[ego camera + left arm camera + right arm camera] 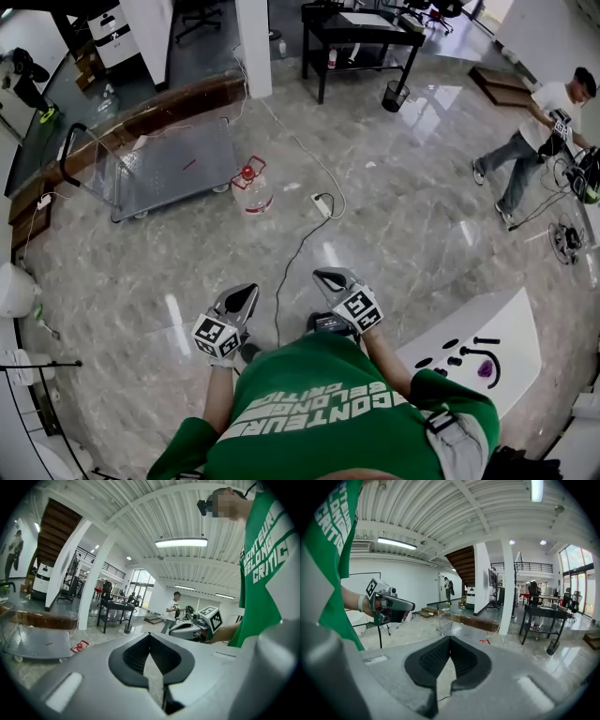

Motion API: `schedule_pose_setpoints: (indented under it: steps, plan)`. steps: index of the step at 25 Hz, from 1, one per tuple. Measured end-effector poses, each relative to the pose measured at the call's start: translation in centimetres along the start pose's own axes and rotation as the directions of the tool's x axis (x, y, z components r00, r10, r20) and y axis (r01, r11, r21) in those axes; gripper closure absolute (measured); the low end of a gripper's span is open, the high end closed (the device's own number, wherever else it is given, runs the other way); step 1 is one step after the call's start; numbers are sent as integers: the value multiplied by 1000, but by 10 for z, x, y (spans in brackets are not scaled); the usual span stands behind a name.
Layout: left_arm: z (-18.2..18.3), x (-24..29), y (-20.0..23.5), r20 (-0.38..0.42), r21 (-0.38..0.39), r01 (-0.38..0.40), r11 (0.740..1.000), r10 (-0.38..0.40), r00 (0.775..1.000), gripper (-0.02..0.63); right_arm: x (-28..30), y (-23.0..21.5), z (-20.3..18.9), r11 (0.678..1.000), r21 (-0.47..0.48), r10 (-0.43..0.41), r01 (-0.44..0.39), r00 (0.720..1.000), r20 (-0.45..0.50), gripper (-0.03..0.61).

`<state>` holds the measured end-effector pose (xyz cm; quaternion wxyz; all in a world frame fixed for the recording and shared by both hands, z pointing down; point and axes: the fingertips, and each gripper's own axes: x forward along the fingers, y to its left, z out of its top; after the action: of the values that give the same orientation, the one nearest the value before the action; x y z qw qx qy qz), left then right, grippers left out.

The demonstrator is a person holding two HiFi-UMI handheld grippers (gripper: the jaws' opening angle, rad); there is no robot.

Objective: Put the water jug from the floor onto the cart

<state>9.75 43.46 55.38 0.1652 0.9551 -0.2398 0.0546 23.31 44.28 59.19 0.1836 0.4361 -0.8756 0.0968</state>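
Almost nothing of the task is done, I judge. The clear plastic water jug with a red cap (251, 191) stands on the glossy grey stone floor (412, 216), just beside the flat grey platform cart (173, 161). The left gripper (244, 296) and the right gripper (334, 278) are both closed and empty, well apart from the jug. Approaching, grasping and lifting are all left.

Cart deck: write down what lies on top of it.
Only a small red mark shows on the cart deck; the water jug stands on the floor beside it. Nothing covers the deck.
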Motion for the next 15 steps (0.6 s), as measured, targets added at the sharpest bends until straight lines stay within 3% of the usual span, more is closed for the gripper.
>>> schedule_pose_setpoints:
  steps: [15]
  plan:
    - [2, 79, -28, 21, 8, 7, 1000, -7, 1000, 603, -32, -71, -27, 1000, -14, -4, 4, 1000, -7, 586]
